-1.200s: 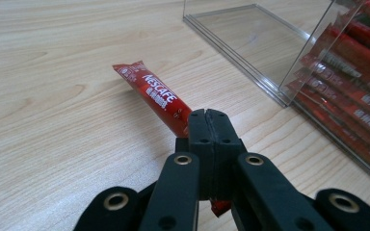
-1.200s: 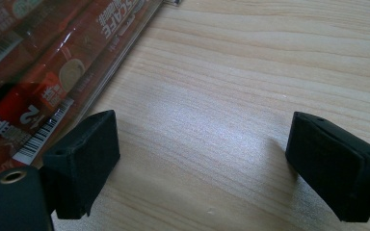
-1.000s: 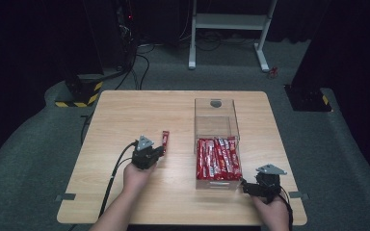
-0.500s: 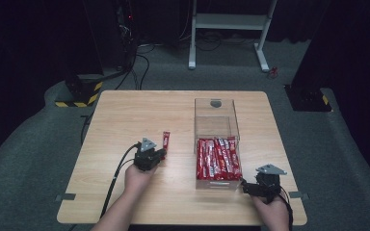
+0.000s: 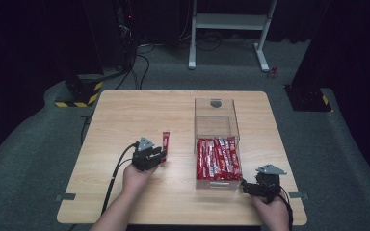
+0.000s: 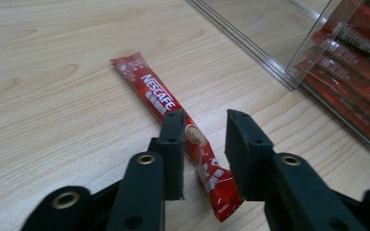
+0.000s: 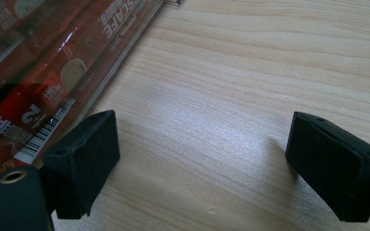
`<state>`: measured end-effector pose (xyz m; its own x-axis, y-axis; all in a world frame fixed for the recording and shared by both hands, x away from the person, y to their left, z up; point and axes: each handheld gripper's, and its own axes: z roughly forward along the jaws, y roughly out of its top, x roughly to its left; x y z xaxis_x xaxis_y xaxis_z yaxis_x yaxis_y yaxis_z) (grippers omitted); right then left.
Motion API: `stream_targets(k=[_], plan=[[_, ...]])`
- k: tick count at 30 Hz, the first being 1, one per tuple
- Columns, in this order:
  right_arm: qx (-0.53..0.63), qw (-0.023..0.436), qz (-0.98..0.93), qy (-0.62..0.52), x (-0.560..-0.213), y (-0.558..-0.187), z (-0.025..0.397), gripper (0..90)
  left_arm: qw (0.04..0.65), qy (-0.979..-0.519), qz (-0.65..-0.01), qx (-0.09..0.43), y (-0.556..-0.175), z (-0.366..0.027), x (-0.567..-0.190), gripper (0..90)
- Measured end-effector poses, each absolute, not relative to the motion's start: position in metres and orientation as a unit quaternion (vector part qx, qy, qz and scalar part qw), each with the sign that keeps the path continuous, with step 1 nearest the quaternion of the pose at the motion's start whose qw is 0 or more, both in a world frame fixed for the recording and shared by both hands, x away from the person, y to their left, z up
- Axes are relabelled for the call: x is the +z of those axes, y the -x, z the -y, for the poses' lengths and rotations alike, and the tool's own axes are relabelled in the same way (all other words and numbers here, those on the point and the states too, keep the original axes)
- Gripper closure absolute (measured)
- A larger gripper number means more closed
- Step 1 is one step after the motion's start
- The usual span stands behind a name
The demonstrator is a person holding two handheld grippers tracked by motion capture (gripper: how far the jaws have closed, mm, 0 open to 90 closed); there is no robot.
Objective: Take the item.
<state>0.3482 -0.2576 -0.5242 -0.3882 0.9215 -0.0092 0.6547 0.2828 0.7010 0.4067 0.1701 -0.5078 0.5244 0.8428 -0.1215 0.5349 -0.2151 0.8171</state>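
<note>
The left gripper [image 6: 202, 154] is straddling the near end of a red Nescafé coffee stick [image 6: 173, 122], its jaws parted with one on each side of the sachet and not yet pinching it. To do this pick well, I judge the jaws should be closing squarely across the narrow width, low against the wooden table [image 5: 125, 115], so the thin, slippery packet is not sliding out or buckling. The stick is lying flat just left of the clear plastic box [image 5: 217, 120], apart from its wall, pointing away from the hand. The right gripper [image 7: 202, 159] is resting wide open and holding nothing at the box's near right corner, beside the stacked red sticks [image 5: 217, 159] lying inside it.
</note>
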Motion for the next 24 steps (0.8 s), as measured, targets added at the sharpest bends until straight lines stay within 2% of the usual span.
stream_targets(k=[12,14,24], plan=[[0.313,0.213,-0.772,-0.511,-0.524,-0.348,0.257,11.4,0.424,-0.767,-0.443,0.192,-0.400,-0.177,-0.499,47.8],[0.313,0.213,-0.771,-0.511,-0.524,-0.348,0.257,11.4,0.418,-0.768,-0.440,0.205,-0.397,-0.180,-0.495,45.3],[0.313,0.213,-0.772,-0.511,-0.524,-0.348,0.258,11.4,0.431,-0.755,-0.449,0.208,-0.390,-0.199,-0.487,33.4]])
